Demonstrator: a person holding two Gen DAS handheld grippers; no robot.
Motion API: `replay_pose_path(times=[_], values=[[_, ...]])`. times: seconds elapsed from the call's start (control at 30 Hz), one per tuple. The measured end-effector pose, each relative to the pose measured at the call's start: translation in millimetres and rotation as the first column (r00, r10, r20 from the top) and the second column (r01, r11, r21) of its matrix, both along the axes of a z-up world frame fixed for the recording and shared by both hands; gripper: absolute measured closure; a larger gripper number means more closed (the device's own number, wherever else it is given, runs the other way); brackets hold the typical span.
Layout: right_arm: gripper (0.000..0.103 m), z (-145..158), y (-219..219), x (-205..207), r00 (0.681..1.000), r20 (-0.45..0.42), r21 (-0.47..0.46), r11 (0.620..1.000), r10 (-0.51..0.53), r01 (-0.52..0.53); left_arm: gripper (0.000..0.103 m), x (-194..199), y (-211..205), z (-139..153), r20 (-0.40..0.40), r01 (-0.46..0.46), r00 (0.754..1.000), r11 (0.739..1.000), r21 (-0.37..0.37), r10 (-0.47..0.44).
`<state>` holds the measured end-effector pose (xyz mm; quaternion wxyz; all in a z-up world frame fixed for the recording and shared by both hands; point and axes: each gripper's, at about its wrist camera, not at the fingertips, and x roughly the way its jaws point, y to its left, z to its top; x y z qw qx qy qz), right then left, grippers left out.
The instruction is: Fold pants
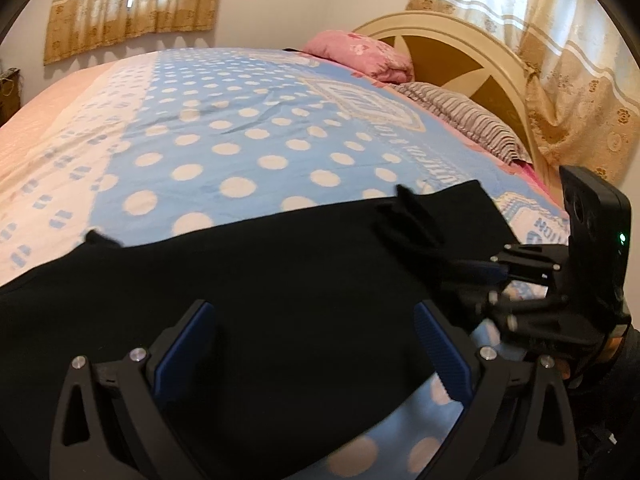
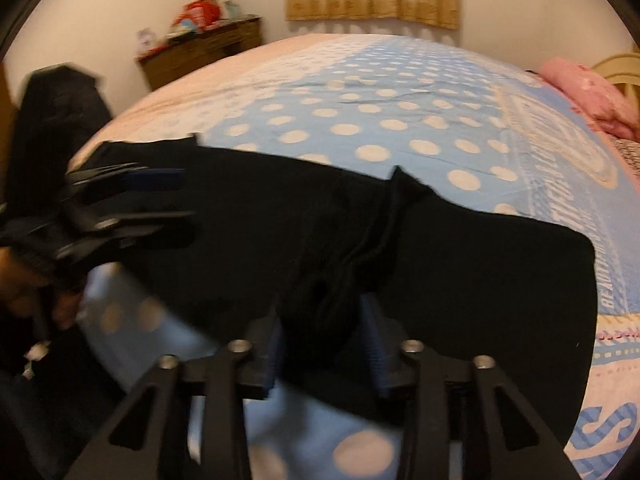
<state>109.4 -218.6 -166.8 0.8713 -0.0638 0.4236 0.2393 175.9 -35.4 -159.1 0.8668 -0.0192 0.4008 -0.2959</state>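
Observation:
Black pants (image 1: 260, 280) lie spread across the near part of a bed with a blue polka-dot sheet (image 1: 240, 128). My left gripper (image 1: 314, 334) hovers open just above the cloth, its blue pads wide apart. My right gripper (image 2: 324, 332) is shut on a bunched fold of the pants (image 2: 460, 272); dark cloth fills the gap between its pads. In the left wrist view the right gripper (image 1: 496, 270) enters from the right, closed on the cloth. In the right wrist view the left gripper (image 2: 132, 200) shows blurred at the left, over the pants.
A pink pillow (image 1: 364, 54) and a striped pillow (image 1: 464, 116) lie by the cream headboard (image 1: 472, 52). A wooden cabinet (image 2: 200, 52) with clutter stands beyond the bed's far corner. Dark clothing (image 2: 56, 120) hangs at the left. Curtains (image 1: 132, 4) cover the windows.

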Motion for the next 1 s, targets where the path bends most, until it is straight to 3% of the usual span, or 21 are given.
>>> replay_pose_path(times=[0.13, 0.33, 0.57, 0.6, 0.63, 0.67, 0.73, 0.87, 1.0], values=[[0.061, 10, -20, -21, 0.999, 0.046, 0.035, 0.999, 0.007, -0.008, 0.003, 6, -15, 1, -0.034, 0.043, 0.998, 0.997, -0.056, -0.045], [0.061, 6, -46, -19, 0.992, 0.039, 0.093, 0.989, -0.119, 0.115, 0.007, 17, -37, -6, -0.101, 0.049, 0.993, 0.995, -0.088, -0.058], [0.062, -5, -1, -11, 0.996, 0.077, -0.012, 0.999, -0.049, 0.05, 0.007, 20, -29, -7, -0.099, -0.002, 0.995, 0.997, -0.074, -0.006], [0.066, -10, 3, -6, 0.996, 0.076, -0.033, 0.998, -0.054, 0.056, 0.007, 20, -27, -7, -0.1, -0.007, 0.995, 0.997, -0.075, -0.001], [0.083, -13, 5, -1, 0.996, 0.071, -0.047, 0.997, -0.061, 0.064, 0.007, 20, -26, -8, -0.1, -0.01, 0.995, 0.997, -0.076, 0.002], [0.091, -16, 5, 2, 0.996, 0.06, -0.049, 0.996, -0.073, 0.076, 0.007, 20, -25, -8, -0.101, -0.012, 0.995, 0.997, -0.08, 0.004], [0.098, -11, 1, 4, 0.994, 0.052, -0.017, 0.995, -0.098, 0.099, 0.007, 20, -24, -8, -0.104, -0.012, 0.995, 0.996, -0.087, 0.003], [0.098, 10, 2, -12, 0.993, 0.092, 0.008, 0.997, -0.072, 0.072, 0.007, 18, -20, -5, -0.109, -0.009, 0.994, 0.994, -0.113, -0.003], [0.097, -11, 17, -9, 0.998, 0.052, -0.07, 0.997, -0.025, 0.029, 0.007, 19, -20, -5, -0.114, -0.009, 0.993, 0.991, -0.131, -0.007]])
